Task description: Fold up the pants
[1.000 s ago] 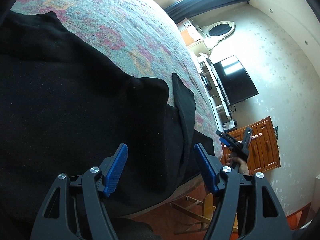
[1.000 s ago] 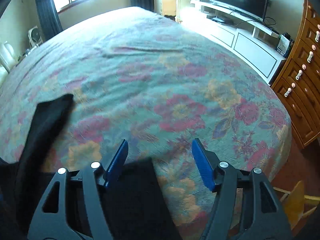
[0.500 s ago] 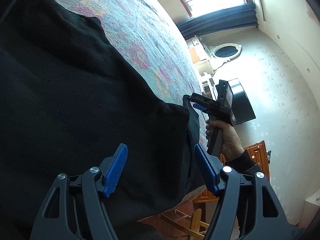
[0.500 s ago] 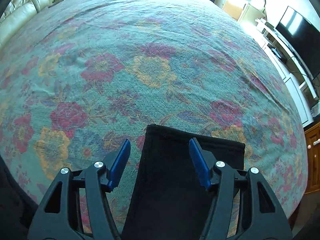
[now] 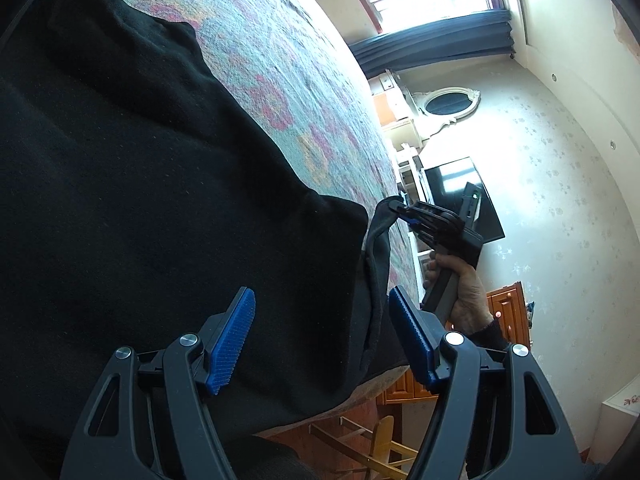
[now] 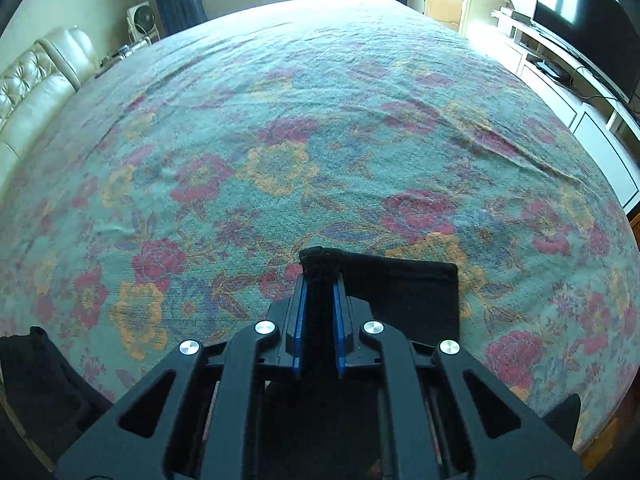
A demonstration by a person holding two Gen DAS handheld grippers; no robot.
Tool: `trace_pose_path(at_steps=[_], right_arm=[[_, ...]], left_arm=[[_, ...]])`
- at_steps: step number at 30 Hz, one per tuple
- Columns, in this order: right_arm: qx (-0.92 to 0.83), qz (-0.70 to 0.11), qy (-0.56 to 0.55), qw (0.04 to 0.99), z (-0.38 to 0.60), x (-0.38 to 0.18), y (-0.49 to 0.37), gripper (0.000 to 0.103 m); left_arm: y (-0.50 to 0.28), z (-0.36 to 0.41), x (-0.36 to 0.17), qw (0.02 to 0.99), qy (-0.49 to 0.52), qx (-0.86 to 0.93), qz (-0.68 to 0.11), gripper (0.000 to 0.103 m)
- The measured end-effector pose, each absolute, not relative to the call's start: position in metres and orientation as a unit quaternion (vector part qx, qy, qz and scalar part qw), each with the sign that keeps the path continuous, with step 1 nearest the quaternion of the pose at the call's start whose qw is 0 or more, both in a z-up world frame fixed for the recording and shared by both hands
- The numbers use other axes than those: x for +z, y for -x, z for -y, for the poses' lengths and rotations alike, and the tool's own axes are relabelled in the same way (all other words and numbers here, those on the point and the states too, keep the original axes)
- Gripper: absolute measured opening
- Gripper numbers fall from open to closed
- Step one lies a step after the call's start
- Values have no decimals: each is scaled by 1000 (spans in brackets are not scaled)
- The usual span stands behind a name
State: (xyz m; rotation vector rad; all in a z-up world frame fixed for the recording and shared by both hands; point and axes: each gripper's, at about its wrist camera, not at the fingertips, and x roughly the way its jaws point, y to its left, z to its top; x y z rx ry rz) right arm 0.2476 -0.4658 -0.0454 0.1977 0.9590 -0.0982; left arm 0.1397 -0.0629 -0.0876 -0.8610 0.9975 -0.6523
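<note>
Black pants [image 5: 152,208] are lying spread on a bed [image 6: 320,120] covered in a flowered spread, near its foot edge. The right hand-held gripper [image 6: 319,276] is pinching the corner of one pant leg between its blue pads [image 6: 298,320], jaws clamped tight on the bunched cloth, with the rest of that leg end lying flat just beside it. The left hand-held gripper [image 5: 322,332] is hovering over the main body of the pants with jaws standing wide apart, gripping nothing. A hand [image 5: 460,292] is holding the right tool's handle. A television [image 6: 588,20] is standing beyond the bed.
</note>
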Motion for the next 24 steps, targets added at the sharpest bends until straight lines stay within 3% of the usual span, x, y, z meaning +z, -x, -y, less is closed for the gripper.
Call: trace_pose_path(at_steps=[9, 24], right_arm=[[-59, -346, -216, 911, 573, 11, -93, 11], [-101, -351, -364, 857, 657, -88, 36, 10]], left_arm=[[-122, 126, -79, 733, 353, -330, -479, 69], [-97, 201, -85, 723, 287, -350, -522, 69]])
